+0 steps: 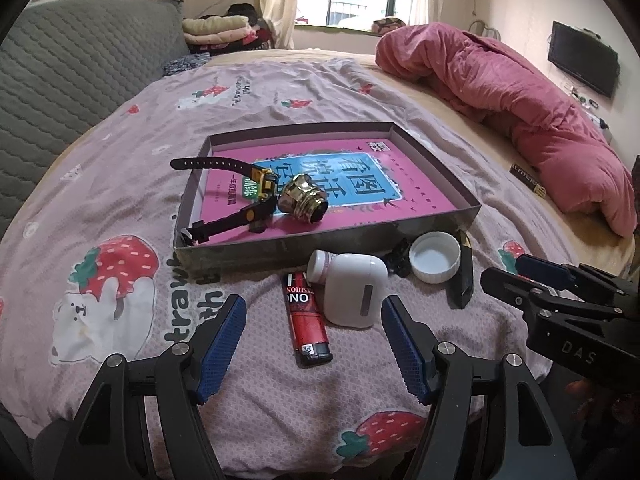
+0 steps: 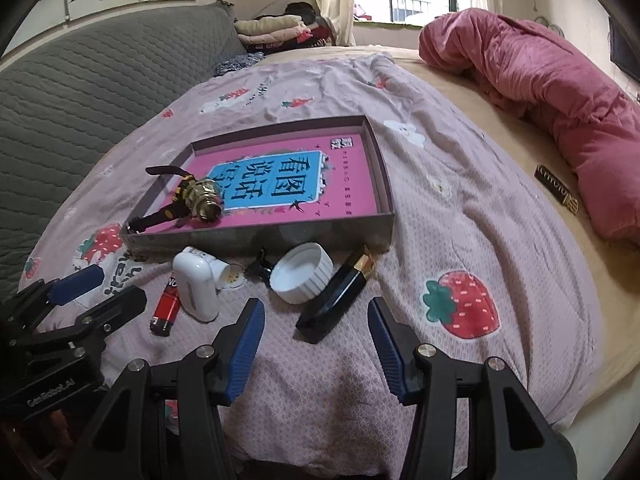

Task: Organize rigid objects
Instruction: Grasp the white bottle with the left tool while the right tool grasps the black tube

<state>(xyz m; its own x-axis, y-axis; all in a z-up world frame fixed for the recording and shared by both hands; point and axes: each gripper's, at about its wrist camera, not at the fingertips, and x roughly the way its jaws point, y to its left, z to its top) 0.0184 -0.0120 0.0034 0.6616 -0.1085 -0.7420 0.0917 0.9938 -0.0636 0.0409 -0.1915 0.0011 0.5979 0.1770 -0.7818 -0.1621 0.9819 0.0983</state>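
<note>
A shallow grey box (image 1: 320,246) (image 2: 260,238) with a pink book in it lies on the bed; a black-and-yellow watch (image 1: 236,200) (image 2: 168,206) and a brass fitting (image 1: 304,198) (image 2: 206,200) lie inside. In front of it lie a red lighter (image 1: 306,320) (image 2: 166,306), a white case (image 1: 354,290) (image 2: 196,286), a small white bottle (image 1: 320,266) (image 2: 222,270), a white cap (image 1: 434,256) (image 2: 302,278), a black clip (image 1: 400,258) (image 2: 258,268) and a black-and-gold tube (image 1: 464,276) (image 2: 336,300). My left gripper (image 1: 314,314) is open, just short of the lighter and case. My right gripper (image 2: 316,318) is open, just short of the tube.
A pink duvet (image 1: 520,100) (image 2: 540,80) is heaped at the right. A dark flat packet (image 1: 528,180) (image 2: 558,194) lies beside it. A grey padded headboard (image 1: 80,80) (image 2: 100,92) runs along the left. Folded clothes (image 1: 224,30) (image 2: 280,28) sit at the far end.
</note>
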